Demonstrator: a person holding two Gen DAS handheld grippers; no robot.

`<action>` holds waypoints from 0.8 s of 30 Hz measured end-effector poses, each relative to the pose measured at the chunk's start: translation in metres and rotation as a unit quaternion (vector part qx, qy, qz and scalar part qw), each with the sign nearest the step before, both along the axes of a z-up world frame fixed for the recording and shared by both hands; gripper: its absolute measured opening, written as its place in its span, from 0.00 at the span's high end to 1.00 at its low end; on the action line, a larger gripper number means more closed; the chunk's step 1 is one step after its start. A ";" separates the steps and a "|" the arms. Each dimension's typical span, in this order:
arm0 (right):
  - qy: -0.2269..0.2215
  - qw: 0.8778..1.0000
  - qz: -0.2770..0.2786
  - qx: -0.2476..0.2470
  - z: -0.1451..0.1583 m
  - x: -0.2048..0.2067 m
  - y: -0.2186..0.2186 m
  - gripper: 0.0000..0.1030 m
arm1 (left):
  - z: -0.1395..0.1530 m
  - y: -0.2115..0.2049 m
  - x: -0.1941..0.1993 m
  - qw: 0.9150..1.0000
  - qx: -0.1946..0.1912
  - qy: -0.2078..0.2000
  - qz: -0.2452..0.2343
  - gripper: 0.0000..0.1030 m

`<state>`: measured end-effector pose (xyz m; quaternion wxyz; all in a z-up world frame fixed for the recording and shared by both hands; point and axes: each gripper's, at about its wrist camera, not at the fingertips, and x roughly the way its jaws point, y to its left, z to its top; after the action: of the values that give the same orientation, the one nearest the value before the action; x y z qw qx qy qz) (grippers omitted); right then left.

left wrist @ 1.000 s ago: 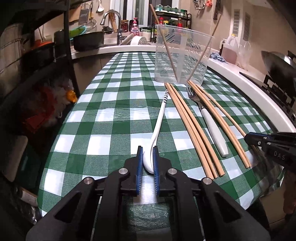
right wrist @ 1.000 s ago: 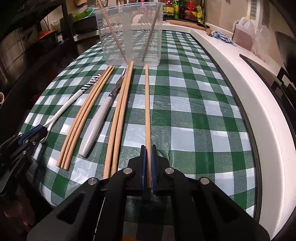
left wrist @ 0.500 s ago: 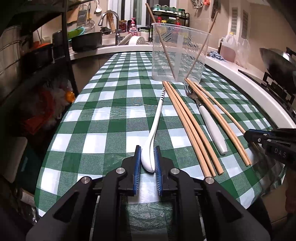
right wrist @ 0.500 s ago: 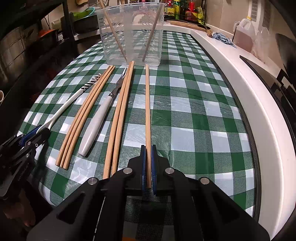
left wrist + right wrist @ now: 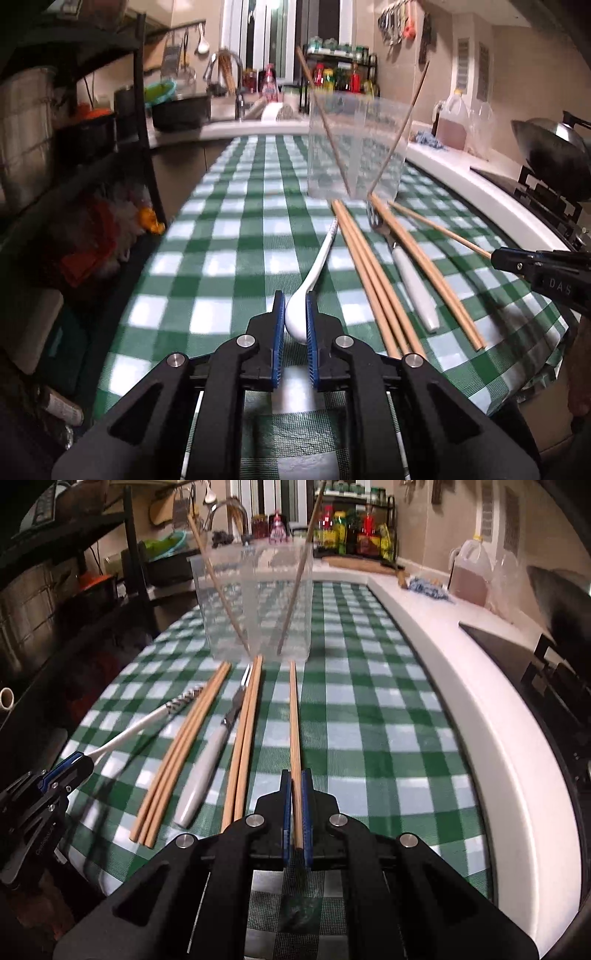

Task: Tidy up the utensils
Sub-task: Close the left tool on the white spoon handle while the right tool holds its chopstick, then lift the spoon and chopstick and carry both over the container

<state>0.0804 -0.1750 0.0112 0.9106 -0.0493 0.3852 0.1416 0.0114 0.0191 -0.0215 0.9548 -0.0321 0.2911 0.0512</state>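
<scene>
Utensils gripped at both ends of the row

Utensils lie on the checked surface (image 5: 388,738) before a clear tub (image 5: 255,602) holding two chopsticks; left gripper (image 5: 295,325) is closing on the spoon (image 5: 306,291) bowl, pads against it; right gripper (image 5: 295,808) clamps one chopstick (image 5: 293,731); a fork (image 5: 207,768) and more chopsticks lie between.

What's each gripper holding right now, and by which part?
Left gripper is closing on the white spoon at its bowl; right gripper is shut on a chopstick near its end.
</scene>
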 end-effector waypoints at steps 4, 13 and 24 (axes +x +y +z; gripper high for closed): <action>-0.032 0.999 0.000 0.016 0.015 -0.004 -0.004 0.95 | 0.014 -0.005 -0.009 0.999 0.021 -0.035 -0.001 0.89; -0.111 0.993 0.004 0.030 0.045 -0.021 -0.006 0.95 | 0.044 -0.012 -0.021 0.996 0.045 -0.074 -0.008 0.89; -0.180 0.982 0.000 0.058 0.075 -0.038 -0.014 0.95 | 0.087 -0.005 -0.028 0.992 0.053 -0.112 -0.009 0.89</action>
<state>0.0426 -0.1888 0.0867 0.9664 -0.0208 0.2061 0.1521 -0.0164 0.0143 0.0658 0.9822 0.0159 0.1791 0.0536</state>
